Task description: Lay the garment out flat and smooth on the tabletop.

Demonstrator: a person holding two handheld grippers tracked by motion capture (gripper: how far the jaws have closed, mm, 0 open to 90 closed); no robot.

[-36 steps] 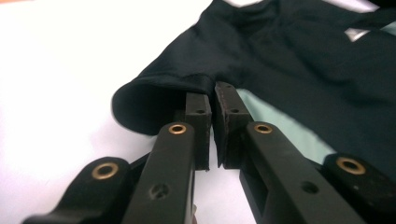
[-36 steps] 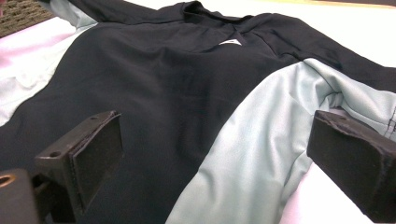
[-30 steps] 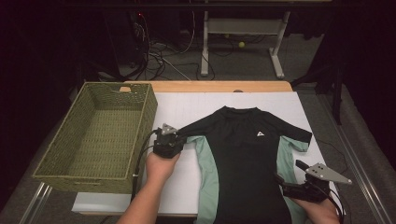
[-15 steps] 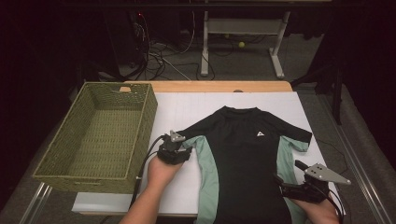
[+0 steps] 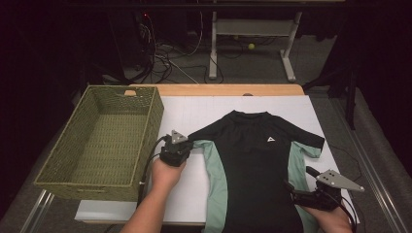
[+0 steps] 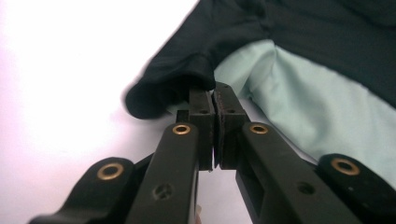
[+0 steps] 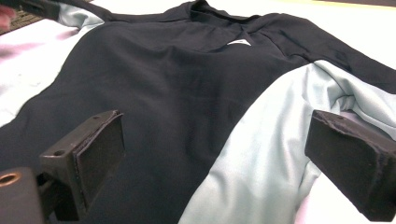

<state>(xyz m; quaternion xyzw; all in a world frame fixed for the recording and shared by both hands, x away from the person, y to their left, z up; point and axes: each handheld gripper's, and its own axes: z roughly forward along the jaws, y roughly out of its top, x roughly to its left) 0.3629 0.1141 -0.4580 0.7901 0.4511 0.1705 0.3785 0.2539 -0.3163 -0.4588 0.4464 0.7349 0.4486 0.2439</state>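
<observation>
Shirt (image 5: 255,165), one, sleeve seemingly pinched by left tool (image 6: 214,100), one basket (image 5: 104,141).

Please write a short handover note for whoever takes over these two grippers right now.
Left gripper: jaws have just been closing and are now shut on the edge of the shirt's left sleeve.
Right gripper: open, over the shirt's lower right side, gripping nothing.
Things: the shirt lies flat, front up, on the white table; the basket stands to its left, with nothing in it.
Done: sleeve pinched.
Left: probably folding the shirt and putting it in the basket; no fold is made yet.
</observation>
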